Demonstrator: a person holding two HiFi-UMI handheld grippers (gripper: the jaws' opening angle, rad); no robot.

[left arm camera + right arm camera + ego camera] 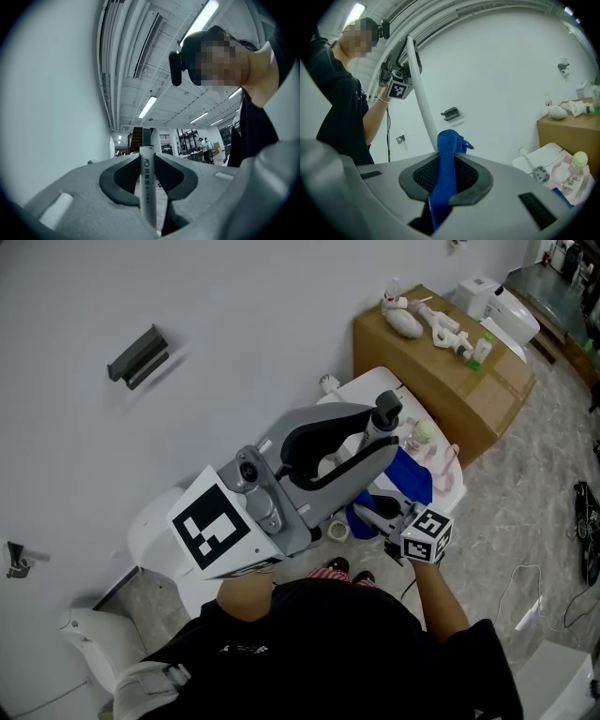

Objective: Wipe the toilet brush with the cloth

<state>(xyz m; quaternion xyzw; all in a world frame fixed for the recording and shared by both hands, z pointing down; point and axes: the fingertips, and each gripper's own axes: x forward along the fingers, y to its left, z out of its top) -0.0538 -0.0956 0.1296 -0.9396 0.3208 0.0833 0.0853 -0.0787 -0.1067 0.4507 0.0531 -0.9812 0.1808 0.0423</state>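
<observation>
We clamp the toilet brush (pixel 147 192) by its stiff, light, probably slick handle in our left gripper (pixel 147 161), held high, while our right gripper (pixel 446 176) pinches the limp blue cloth (pixel 449 140) just beside that shaft.

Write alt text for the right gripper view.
The right gripper clamps a blue cloth that pokes up between its jaws. Behind it, a person's left gripper holds a toilet brush by its white handle, before a white wall.
</observation>
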